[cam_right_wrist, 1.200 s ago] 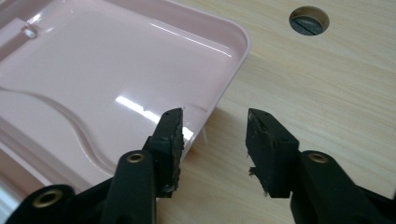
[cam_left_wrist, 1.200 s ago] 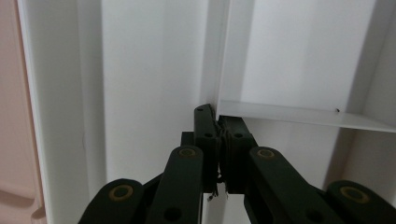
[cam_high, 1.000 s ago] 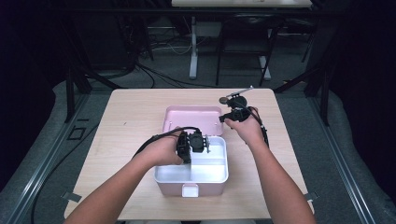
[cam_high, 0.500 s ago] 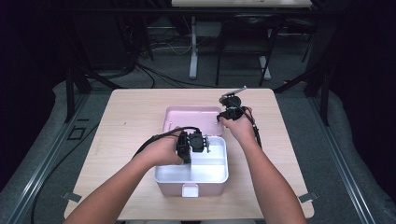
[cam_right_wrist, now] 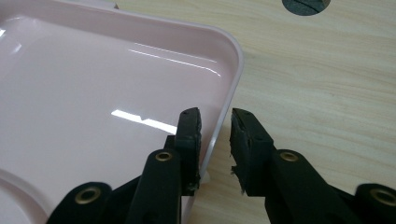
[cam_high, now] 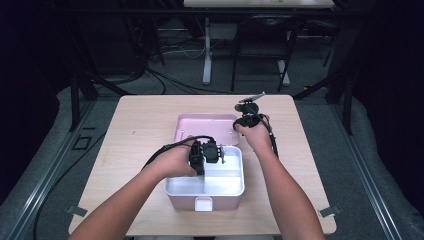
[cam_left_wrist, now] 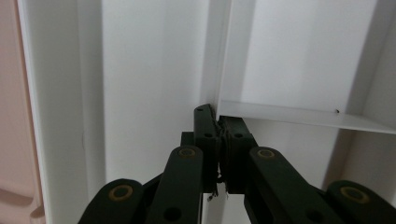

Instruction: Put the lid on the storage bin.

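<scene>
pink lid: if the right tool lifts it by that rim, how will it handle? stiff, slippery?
The pink lid looks like thin moulded plastic, so probably stiff and light. Its glossy surface suggests the rim could slip between the pads. The right tool straddles one corner edge, pads not yet pressing, so once lifted the lid may tilt.

Bare forearms, black handheld grippers

Both forearms came in sleeveless from the bottom of the high view. Each gripper was black: the left gripper [cam_high: 220, 152] trailed a black cable looping toward the lower left, the right gripper [cam_high: 239, 126] carried a grey plate on top. Close up, the jaws were flat black links with brass-ringed rivets and worn pads [cam_right_wrist: 243, 135].
</scene>
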Tool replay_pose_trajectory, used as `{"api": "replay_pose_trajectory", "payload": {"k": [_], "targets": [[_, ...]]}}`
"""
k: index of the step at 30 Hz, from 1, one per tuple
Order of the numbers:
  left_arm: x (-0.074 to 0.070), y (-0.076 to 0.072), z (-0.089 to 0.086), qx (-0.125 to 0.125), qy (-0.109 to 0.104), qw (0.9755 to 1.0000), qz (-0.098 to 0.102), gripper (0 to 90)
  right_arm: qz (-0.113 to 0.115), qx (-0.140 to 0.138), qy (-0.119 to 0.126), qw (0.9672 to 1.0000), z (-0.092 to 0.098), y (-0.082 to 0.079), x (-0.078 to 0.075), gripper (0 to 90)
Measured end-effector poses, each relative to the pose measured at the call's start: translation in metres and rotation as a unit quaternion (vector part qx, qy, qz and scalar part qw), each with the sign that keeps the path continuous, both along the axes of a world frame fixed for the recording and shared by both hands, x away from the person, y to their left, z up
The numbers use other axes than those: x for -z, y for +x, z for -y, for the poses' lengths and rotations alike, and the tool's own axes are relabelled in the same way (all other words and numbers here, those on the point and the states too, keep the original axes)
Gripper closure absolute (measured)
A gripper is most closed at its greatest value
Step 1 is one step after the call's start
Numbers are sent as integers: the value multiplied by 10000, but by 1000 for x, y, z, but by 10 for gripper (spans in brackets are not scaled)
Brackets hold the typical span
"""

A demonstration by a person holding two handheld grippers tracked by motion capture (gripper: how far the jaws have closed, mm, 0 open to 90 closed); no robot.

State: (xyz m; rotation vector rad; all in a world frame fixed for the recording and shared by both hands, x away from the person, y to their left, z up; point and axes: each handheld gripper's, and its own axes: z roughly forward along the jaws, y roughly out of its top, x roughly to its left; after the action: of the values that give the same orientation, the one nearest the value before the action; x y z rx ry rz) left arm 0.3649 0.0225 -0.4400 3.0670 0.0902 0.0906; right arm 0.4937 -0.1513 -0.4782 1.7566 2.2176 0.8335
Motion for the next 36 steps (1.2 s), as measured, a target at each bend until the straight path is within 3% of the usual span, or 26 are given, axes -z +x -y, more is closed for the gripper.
{"api": "replay_pose_trajectory", "payload": {"k": [17, 28, 36], "targets": [[0, 0, 1, -7, 24, 10000, -29, 868, -113, 185, -18, 9998, -4, -1, -8, 806], [0, 0, 1, -10, 33, 10000, -32, 867, 98, 204, 66, 9997, -2, -7, -18, 824], [0, 1, 1, -10, 25, 10000, -44, 867, 544, 204, 296, 9979, 2, -21, -42, 850]]}}
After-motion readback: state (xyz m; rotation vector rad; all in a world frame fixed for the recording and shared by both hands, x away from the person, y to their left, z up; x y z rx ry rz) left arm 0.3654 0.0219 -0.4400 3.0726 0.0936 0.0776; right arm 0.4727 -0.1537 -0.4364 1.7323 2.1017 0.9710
